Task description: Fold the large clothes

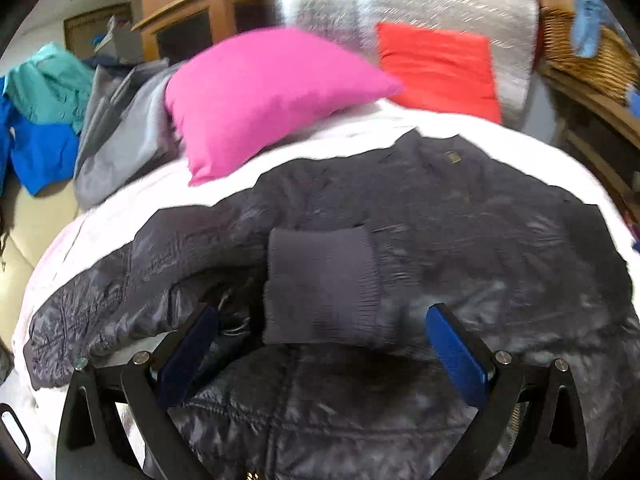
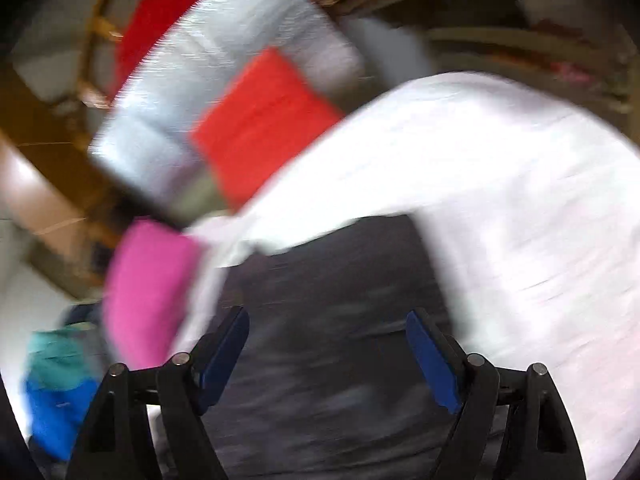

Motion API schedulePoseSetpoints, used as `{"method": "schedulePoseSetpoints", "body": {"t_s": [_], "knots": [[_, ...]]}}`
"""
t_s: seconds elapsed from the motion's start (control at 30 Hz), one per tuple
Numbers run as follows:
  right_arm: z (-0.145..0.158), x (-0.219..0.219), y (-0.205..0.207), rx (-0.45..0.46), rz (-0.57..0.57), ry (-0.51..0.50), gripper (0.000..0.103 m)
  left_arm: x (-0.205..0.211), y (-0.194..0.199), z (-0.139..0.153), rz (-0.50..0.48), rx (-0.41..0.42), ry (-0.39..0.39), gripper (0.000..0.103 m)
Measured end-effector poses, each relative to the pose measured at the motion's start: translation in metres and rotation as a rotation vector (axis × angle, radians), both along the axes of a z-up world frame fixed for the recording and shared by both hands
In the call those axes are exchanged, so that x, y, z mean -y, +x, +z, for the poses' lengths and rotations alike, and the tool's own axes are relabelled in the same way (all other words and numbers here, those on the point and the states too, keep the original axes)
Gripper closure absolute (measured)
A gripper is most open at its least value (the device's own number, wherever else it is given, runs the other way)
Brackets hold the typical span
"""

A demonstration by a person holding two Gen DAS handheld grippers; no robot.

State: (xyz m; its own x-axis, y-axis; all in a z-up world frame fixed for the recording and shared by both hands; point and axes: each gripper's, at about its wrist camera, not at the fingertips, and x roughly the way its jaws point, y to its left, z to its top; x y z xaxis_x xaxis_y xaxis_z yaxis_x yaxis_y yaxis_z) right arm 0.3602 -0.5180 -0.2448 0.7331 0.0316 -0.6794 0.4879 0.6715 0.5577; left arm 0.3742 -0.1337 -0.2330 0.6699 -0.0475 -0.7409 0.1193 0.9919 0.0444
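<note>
Left wrist view, from the left edge across: a teal and blue garment [image 1: 40, 116] lies bunched on a cream seat, with grey clothing [image 1: 120, 136] heaped just beside it. Behind them stands a wooden cabinet [image 1: 192, 20]. Next comes a pink cushion [image 1: 260, 96] resting on the white sheet [image 1: 120, 216] that covers the bed, then a red cushion [image 1: 440, 68] leaning against a silvery quilted backrest [image 1: 440, 4]. At the far right a wicker basket [image 1: 580, 52] sits on wooden shelving.

The dark quilted jacket [image 1: 460, 208] is spread over the white sheet, filling the middle and lower part of the view. One sleeve is folded across its body, and the ribbed cuff [image 1: 324, 284] lies between the fingers of the left gripper [image 1: 320, 332]. Those fingers stand wide apart and hold nothing.

Right wrist view is heavily blurred and tilted. The right gripper [image 2: 326, 340] also has its fingers spread wide with nothing between them, over the dark jacket. The white sheet fills the right side, and the pink and red cushions show at left and upper middle.
</note>
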Motion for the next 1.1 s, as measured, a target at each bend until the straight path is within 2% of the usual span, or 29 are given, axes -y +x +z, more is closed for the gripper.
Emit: {"method": "schedulePoseSetpoints", "body": {"t_s": [0.03,0.17,0.23,0.27,0.3,0.37,0.4,0.47,0.5,0.53,0.57,0.63,0.67,0.7,0.73,0.83,0.93,1.03,1.1], "knots": [[-0.013,0.008,0.002,-0.046,0.003,0.022,0.019,-0.002,0.005,-0.005,0.012,-0.024,0.001,0.0],[-0.044,0.015,0.012,-0.11,0.076,0.12,0.021,0.001,0.027,-0.034,0.024,-0.167,-0.051,0.0],[-0.05,0.001,0.019,-0.156,0.112,0.082,0.031,0.002,0.033,-0.042,0.025,-0.214,-0.079,0.0],[-0.052,-0.001,0.021,-0.178,0.115,0.05,0.049,0.003,0.036,-0.046,0.03,-0.235,-0.095,0.0],[-0.048,-0.008,0.021,-0.186,0.11,0.009,0.058,0.003,0.037,-0.047,0.034,-0.235,-0.096,0.0],[-0.035,-0.013,0.016,-0.167,0.073,-0.053,0.069,0.004,0.038,-0.047,0.037,-0.227,-0.089,0.0],[-0.028,-0.014,0.012,-0.152,0.064,-0.072,0.07,0.005,0.039,-0.046,0.036,-0.224,-0.083,0.0],[-0.027,-0.02,0.013,-0.147,0.068,-0.119,0.07,0.004,0.039,-0.046,0.036,-0.225,-0.072,0.0],[-0.037,-0.021,0.02,-0.187,0.085,-0.13,0.07,0.005,0.04,-0.046,0.035,-0.229,-0.074,0.0],[-0.048,-0.022,0.023,-0.228,0.099,-0.118,0.069,0.003,0.039,-0.045,0.035,-0.23,-0.076,0.0],[-0.051,-0.022,0.022,-0.226,0.088,-0.104,0.067,0.001,0.037,-0.043,0.034,-0.225,-0.077,0.0],[-0.036,-0.017,0.017,-0.204,0.071,-0.082,0.065,-0.003,0.031,-0.034,0.037,-0.199,-0.059,0.0],[-0.028,-0.018,0.014,-0.179,0.061,-0.071,0.05,-0.01,0.021,-0.024,0.047,-0.154,-0.036,0.0],[-0.021,-0.018,0.006,-0.153,0.044,-0.067,0.029,-0.013,0.018,-0.016,0.054,-0.124,-0.027,0.0],[-0.013,-0.021,-0.002,-0.118,0.017,-0.074,0.023,-0.022,0.01,-0.004,0.07,-0.075,-0.017,0.0],[0.009,-0.039,-0.025,-0.056,-0.008,-0.136,0.021,-0.05,-0.007,0.016,0.135,0.008,-0.033,0.0],[0.018,-0.059,-0.051,-0.02,0.016,-0.151,0.021,-0.104,-0.023,0.031,0.257,0.051,-0.097,0.0],[0.017,-0.071,-0.08,0.012,0.067,-0.111,0.021,-0.156,-0.033,0.027,0.372,0.035,-0.153,0.0],[0.014,-0.085,-0.083,0.026,0.091,-0.123,0.021,-0.208,-0.041,0.015,0.497,-0.015,-0.239,0.0]]}}
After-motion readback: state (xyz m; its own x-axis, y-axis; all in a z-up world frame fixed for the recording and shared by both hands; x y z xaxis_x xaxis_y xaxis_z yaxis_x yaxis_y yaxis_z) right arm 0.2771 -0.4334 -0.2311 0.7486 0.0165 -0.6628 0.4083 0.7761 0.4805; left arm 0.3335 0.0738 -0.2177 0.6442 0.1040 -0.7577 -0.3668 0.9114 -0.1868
